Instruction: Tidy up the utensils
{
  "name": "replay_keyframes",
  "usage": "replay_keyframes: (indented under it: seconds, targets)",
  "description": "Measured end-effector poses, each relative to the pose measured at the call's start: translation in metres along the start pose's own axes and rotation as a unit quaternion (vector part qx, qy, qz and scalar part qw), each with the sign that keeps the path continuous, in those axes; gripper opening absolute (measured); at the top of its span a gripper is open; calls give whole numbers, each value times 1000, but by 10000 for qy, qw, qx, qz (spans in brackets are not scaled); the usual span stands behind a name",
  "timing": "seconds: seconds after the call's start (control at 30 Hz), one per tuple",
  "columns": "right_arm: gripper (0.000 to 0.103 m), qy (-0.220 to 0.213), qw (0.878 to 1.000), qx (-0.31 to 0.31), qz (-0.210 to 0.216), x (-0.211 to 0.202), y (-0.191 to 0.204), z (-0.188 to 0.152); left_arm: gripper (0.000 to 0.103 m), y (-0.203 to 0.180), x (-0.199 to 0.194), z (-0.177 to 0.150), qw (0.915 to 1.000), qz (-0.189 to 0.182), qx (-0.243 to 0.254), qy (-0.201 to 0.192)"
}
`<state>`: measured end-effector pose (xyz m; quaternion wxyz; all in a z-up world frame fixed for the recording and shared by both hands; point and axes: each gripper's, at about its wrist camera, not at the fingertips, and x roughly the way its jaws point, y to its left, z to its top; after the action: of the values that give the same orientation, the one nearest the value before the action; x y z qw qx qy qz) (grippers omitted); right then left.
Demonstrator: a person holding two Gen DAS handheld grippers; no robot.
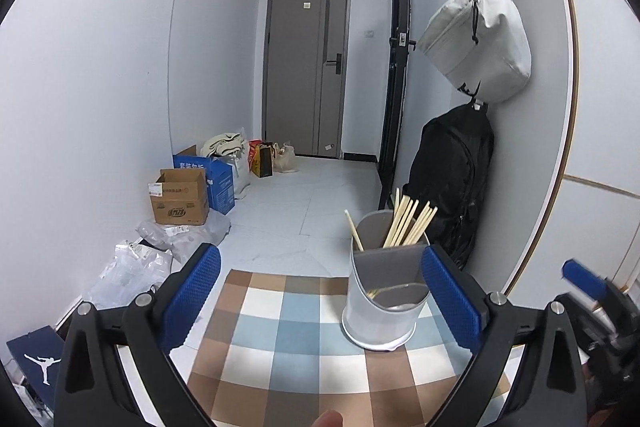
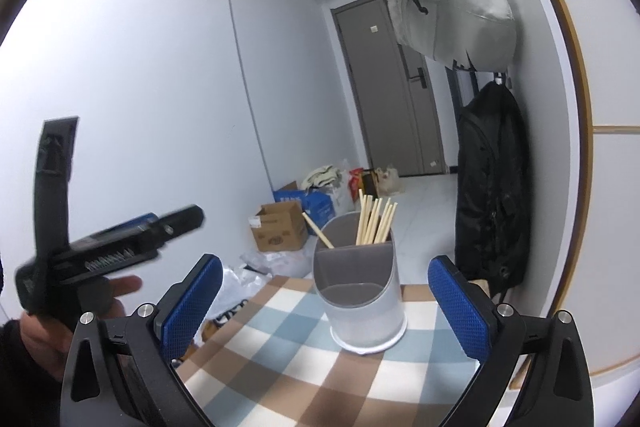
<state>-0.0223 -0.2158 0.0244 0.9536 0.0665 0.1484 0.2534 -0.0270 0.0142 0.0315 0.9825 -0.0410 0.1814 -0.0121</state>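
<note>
utensil holder: 1, w/ 2 compartments | chopsticks: approx. 10 counted, exact no. not clear | bags hung on wall: 2 – grey bag, black backpack | cardboard boxes on floor: 2 – brown box, blue box | doors: 1

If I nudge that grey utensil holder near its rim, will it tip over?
Probably: the utensil holder is tall and looks like light plastic. The chopsticks lean loosely above its rim, so they would likely rattle. The checked cloth may damp sliding.
</note>
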Motion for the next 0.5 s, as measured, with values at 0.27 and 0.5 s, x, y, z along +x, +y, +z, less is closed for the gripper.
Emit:
replay_keyframes:
  seconds: [0.27,0.5]
  targets:
    - [103,-6,10000,-16,-51,-1,-3,-6,98,0,7,-8,9999,94,46,38]
    - [103,2,10000,43,-81,2,-7,-8,98,1,7,-9,9999,108,59,59]
